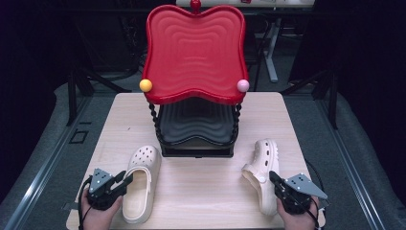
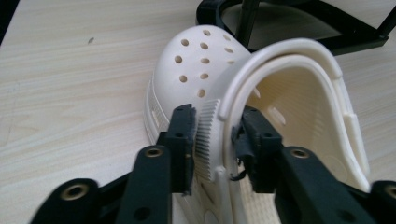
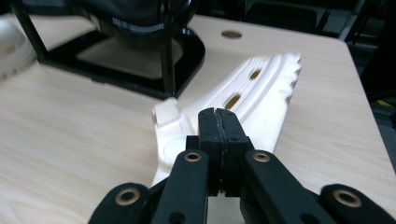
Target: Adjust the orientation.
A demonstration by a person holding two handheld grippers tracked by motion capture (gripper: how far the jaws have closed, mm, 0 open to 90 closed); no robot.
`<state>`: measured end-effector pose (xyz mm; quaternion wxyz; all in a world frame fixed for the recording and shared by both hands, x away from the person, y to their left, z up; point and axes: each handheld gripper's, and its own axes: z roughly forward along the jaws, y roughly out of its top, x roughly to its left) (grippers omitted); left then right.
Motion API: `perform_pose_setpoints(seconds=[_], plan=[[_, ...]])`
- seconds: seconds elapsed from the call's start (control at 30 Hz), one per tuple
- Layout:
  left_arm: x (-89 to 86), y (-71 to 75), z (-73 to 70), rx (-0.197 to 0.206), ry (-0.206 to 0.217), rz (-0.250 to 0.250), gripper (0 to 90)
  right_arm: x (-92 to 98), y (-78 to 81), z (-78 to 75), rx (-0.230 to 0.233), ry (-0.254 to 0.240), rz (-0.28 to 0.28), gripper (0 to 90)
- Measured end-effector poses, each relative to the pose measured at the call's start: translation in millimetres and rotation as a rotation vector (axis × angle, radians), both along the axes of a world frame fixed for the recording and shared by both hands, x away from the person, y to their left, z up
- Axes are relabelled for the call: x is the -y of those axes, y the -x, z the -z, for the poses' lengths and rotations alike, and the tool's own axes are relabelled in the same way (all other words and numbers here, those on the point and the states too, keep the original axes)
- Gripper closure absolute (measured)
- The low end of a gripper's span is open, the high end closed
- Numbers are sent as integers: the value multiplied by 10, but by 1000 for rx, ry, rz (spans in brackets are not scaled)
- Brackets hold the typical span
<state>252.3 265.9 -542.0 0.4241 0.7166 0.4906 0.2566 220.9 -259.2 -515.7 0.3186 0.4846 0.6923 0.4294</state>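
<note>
Cream left clog (image 1: 139,184) lies lengthwise near the table's (image 1: 201,191) front-left corner, toe toward the rack (image 1: 196,129); your left gripper (image 2: 217,140) straddles its heel wall (not visibly pinching). Right gripper (image 3: 218,135) is closed, empty, behind the tipped right clog (image 3: 243,107).

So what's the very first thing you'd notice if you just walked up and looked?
The big shiny red tray on top of the black stand at the back of the table, with a yellow ball and a pink ball on its corners. Then the two cream clogs in front: the left clog sits upright with the left gripper straddling its side wall, and the right clog lies tipped on its side by the shut right gripper.
</note>
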Motion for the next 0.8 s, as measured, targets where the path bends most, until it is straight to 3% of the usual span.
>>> perform_pose_setpoints(seconds=[0.07, 0.27, 0.6, 0.8], plan=[[21, 7, -6, 25, -15, -7, 608, -9, -25, 34, -27, 35, -1, 900], [-20, 0, 9, 27, -4, -13, 559, 67, -18, 3, -49, 2, 20, 900], [-18, 4, 12, 30, -8, -12, 554, 306, 21, -43, -65, -34, 93, 900], [-13, 8, 10, 29, -11, -11, 553, 495, 1, -27, -78, -59, 159, 900]])
